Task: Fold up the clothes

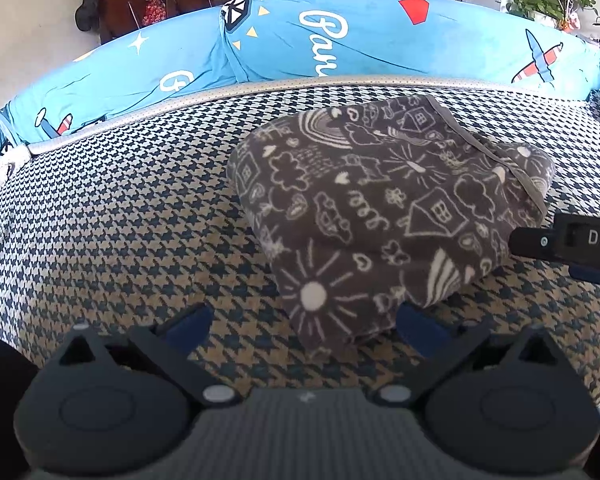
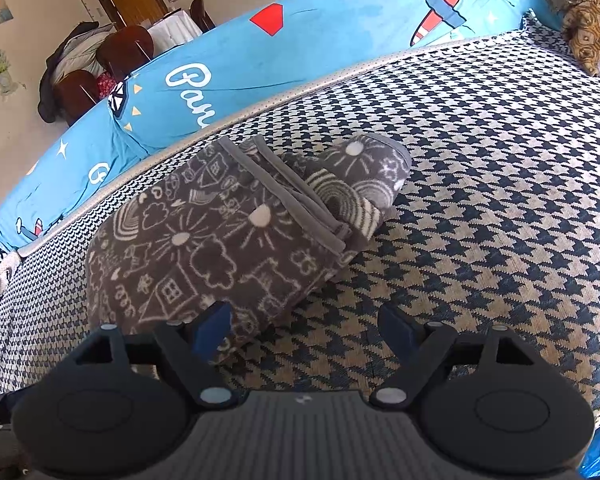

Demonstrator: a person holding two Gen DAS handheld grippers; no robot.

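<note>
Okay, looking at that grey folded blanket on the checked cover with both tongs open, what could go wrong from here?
1. The grey blanket is bulky, and its trimmed edge layers lie loose on top, so lifting or nudging it may spring the fold open.
2. A rolled end sticks out on one side; the bundle is uneven and could slump.
3. The left tongs and right tongs both sit open at the blanket's near edge and might also pinch the houndstooth cover.

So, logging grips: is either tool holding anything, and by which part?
Nothing is held: left tool and right tool are open beside the folded grey doodle-print fleece blanket.
</note>
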